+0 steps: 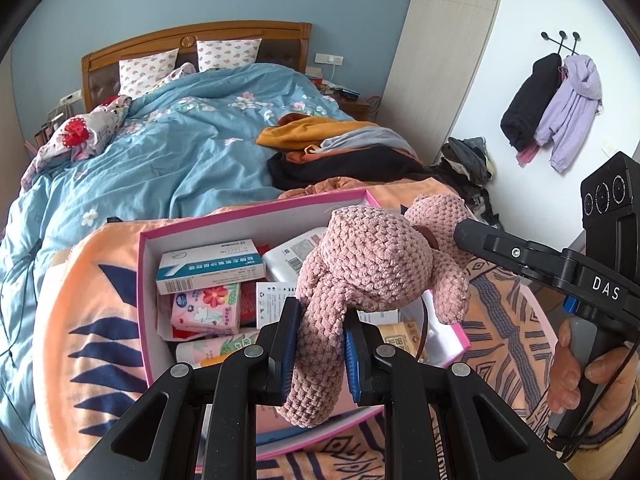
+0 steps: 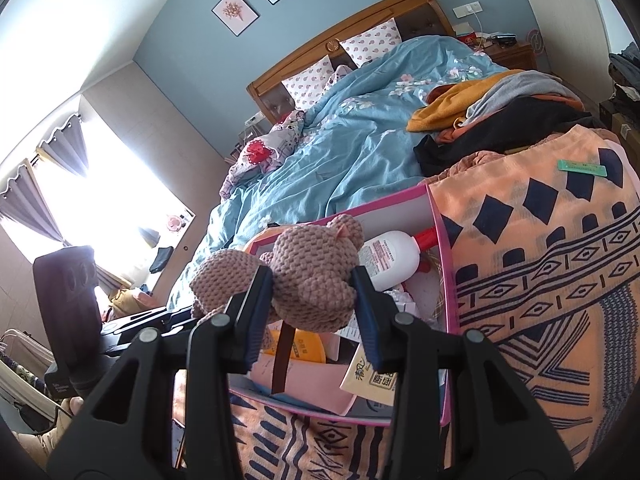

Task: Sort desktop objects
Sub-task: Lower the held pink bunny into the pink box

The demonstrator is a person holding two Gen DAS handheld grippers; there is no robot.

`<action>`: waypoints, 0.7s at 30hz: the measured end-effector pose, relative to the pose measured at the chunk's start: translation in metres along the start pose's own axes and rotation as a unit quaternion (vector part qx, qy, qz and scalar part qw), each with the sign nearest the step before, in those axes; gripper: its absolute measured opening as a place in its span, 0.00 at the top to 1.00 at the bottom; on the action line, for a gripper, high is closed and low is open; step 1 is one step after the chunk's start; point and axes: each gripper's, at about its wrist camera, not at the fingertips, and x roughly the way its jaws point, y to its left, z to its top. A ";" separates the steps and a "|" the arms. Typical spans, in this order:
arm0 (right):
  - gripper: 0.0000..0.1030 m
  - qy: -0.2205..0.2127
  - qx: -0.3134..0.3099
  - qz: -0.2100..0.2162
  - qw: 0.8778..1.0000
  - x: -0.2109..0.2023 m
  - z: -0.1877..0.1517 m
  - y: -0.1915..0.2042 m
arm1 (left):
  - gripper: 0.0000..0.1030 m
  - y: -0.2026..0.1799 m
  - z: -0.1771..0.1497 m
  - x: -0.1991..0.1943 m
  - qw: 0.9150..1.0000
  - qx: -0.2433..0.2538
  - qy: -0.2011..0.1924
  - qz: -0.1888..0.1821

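The pink-walled box [image 1: 256, 220], already crowded with cartons and packets, sits on the orange patterned blanket [image 1: 80, 320]. The knitted pink bear [image 1: 372, 264] hangs above the box's near right corner. The left gripper [image 1: 322, 356] is clamped on a dangling limb, the right gripper [image 2: 312, 308] on the head end. If one lets go early, the soft toy could swing and land over the near rim instead of inside. It looks plush, chunky-knit and limp, with a brown strap hanging below.
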 end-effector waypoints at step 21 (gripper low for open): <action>0.59 0.004 0.009 -0.007 1.000 0.023 0.013 -0.016 | 0.82 0.007 0.016 0.026 1.000 -0.001 0.007 0.018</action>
